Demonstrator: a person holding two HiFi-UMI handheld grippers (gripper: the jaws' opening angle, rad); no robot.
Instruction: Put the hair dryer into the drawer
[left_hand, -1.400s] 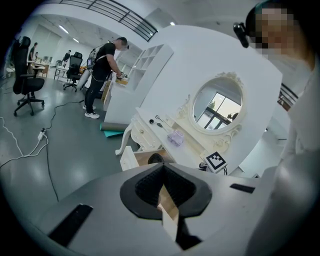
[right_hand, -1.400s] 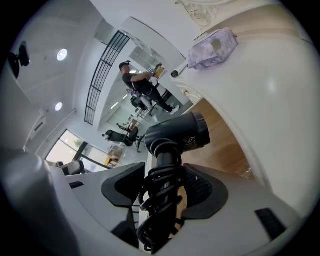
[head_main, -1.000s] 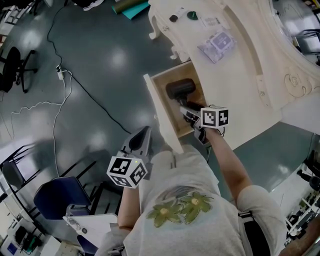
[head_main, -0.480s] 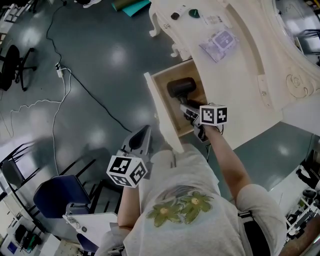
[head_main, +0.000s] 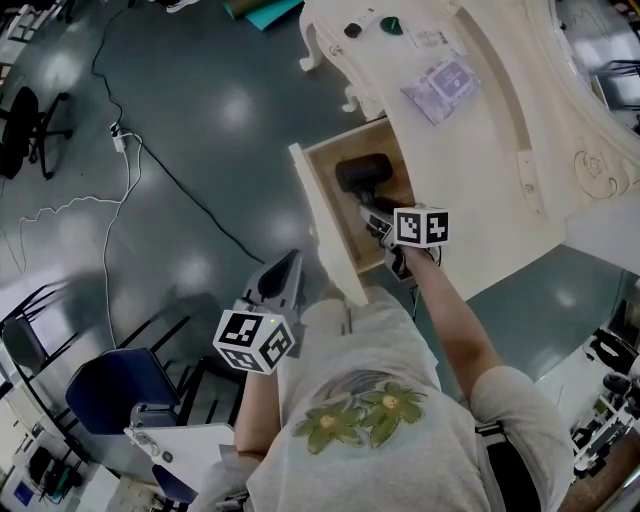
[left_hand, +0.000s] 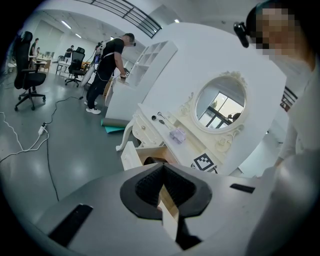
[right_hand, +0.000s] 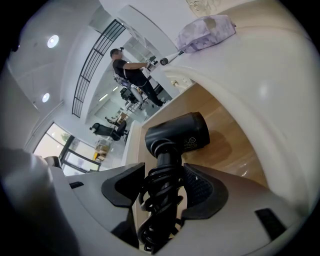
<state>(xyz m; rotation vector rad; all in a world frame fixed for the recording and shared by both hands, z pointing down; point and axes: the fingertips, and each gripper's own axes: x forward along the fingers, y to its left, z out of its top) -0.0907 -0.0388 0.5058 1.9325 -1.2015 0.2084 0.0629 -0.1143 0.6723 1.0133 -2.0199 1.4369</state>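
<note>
The black hair dryer (head_main: 362, 172) lies with its head inside the open wooden drawer (head_main: 325, 235) of the cream dressing table (head_main: 490, 160). My right gripper (head_main: 377, 216) reaches into the drawer from the near side. In the right gripper view the right gripper (right_hand: 167, 189) is shut on the hair dryer (right_hand: 177, 134) at its cord-wrapped handle, and the head hangs low over the drawer bottom (right_hand: 232, 137). My left gripper (head_main: 288, 264) hangs over the floor left of the drawer front. The left gripper (left_hand: 162, 171) is shut with nothing in it.
A purple pouch (head_main: 442, 80) and small items lie on the tabletop. A black cable (head_main: 150, 170) runs across the grey floor. A blue chair (head_main: 105, 395) stands at the near left. An oval mirror (left_hand: 220, 105) tops the table, and a person (left_hand: 107, 65) stands far off.
My right gripper has moved slightly farther into the drawer, carrying the hair dryer with it. The left gripper has stayed in place.
</note>
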